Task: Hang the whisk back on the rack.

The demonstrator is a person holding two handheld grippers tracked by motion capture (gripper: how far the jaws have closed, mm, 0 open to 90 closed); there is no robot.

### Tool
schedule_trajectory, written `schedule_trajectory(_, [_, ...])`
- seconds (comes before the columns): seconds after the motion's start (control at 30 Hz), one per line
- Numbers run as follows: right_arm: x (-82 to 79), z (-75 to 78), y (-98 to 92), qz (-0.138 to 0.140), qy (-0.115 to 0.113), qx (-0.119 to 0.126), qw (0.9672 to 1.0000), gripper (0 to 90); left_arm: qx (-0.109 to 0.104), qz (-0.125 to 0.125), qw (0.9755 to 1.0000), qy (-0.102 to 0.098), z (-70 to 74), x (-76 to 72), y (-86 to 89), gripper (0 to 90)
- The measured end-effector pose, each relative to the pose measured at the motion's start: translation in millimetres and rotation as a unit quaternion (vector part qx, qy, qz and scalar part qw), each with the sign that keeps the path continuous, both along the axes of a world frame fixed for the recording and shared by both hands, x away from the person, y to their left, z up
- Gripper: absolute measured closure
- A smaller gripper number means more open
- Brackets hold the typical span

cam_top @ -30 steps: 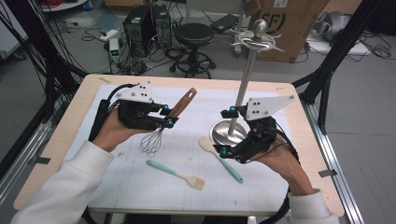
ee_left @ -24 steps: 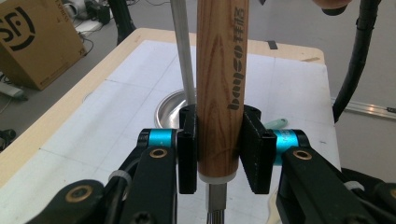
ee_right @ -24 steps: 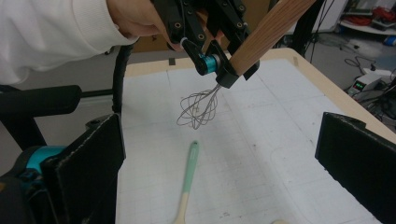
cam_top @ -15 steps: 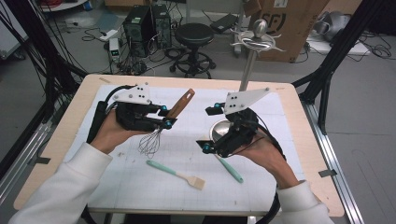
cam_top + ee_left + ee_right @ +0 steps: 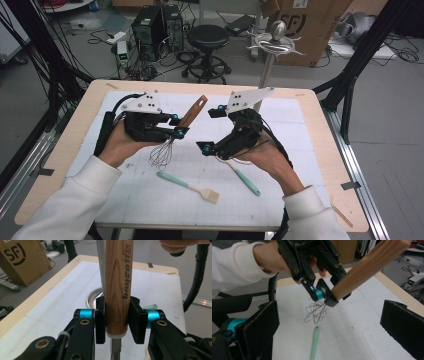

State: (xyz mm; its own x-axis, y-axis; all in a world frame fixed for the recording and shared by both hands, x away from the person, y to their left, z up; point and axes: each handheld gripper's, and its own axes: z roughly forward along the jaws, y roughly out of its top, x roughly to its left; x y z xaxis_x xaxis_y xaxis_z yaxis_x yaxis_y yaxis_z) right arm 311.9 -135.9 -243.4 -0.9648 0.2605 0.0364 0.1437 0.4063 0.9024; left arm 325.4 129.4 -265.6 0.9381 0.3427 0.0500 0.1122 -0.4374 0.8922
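Note:
A whisk with a wooden handle (image 5: 195, 110) and wire loops (image 5: 161, 152) hangs tilted above the white mat, loops down. My left gripper (image 5: 175, 126) is shut on the lower end of that handle (image 5: 117, 290), with both pads pressed against the wood. My right gripper (image 5: 212, 130) stands open just to the right of the whisk and faces it. In the right gripper view its jaws (image 5: 332, 312) are wide apart with nothing between them; beyond them are the handle (image 5: 367, 267), the loops (image 5: 315, 312) and the left gripper (image 5: 322, 292).
A mint-handled brush (image 5: 187, 186) lies on the mat near the front. A second mint utensil (image 5: 245, 179) lies under my right hand. A metal bowl (image 5: 92, 297) and a pole stand (image 5: 272, 45) are at the back right.
My right gripper has moved left, away from the metal bowl, and now faces the whisk with open jaws. The left gripper has kept still with the whisk.

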Motion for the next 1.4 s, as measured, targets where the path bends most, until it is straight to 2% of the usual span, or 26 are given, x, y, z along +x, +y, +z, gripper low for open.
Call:
schedule_trajectory(0.13, [2.1,0.5,4.8,-0.01,0.001,0.007,0.9999,1.2,0.001,0.004,1.0,-0.002,0.1,-0.5,-0.6,70.2])
schedule_trajectory(0.23, [4.1,0.8,6.3,-0.018,0.003,0.017,0.9997,6.4,0.002,0.005,1.0,-0.003,-0.3,-0.5,-1.3,70.2])
schedule_trajectory(0.37, [7.8,0.8,6.1,-0.03,0.015,0.029,0.999,6.9,0.001,0.007,1.0,-0.003,-1.2,-0.4,-1.7,70.2])
schedule_trajectory(0.47, [9.6,1.3,4.5,-0.036,0.016,0.036,0.9986,15.3,-0.002,0.008,1.0,-0.001,-1.7,-0.5,-3.0,70.2])
schedule_trajectory(0.53, [10.6,1.7,4.0,-0.041,0.02,0.04,0.9982,17.4,-0.003,0.007,1.0,0.0,-1.8,-1.0,-3.8,70.2])
schedule_trajectory(0.73, [11.5,0.7,6.4,-0.04,0.024,0.037,0.9982,22.5,-0.004,0.01,0.9999,0.0,-2.3,-0.7,-4.5,70.2])
schedule_trajectory(1.1, [11.7,-0.4,14.1,-0.053,0.026,0.039,0.9975,40.9,-0.014,0.019,0.9997,0.0,-3.2,-1.5,-6.5,70.2])
schedule_trajectory(1.27, [12.7,-0.4,15.9,-0.064,0.029,0.039,0.9967,48.9,-0.012,0.024,0.9996,0.0,-4.8,-2.2,-7.8,70.2])
schedule_trajectory(1.3, [12.1,-0.3,15.8,-0.069,0.035,0.038,0.9963,51.3,-0.008,0.024,0.9997,-0.002,-4.9,-2.1,-8.2,70.2])
schedule_trajectory(1.4, [14.5,-0.8,16.1,-0.073,0.031,0.04,0.9961,56.9,-0.003,0.026,0.9997,-0.002,-5.2,-2.3,-9.4,70.4])
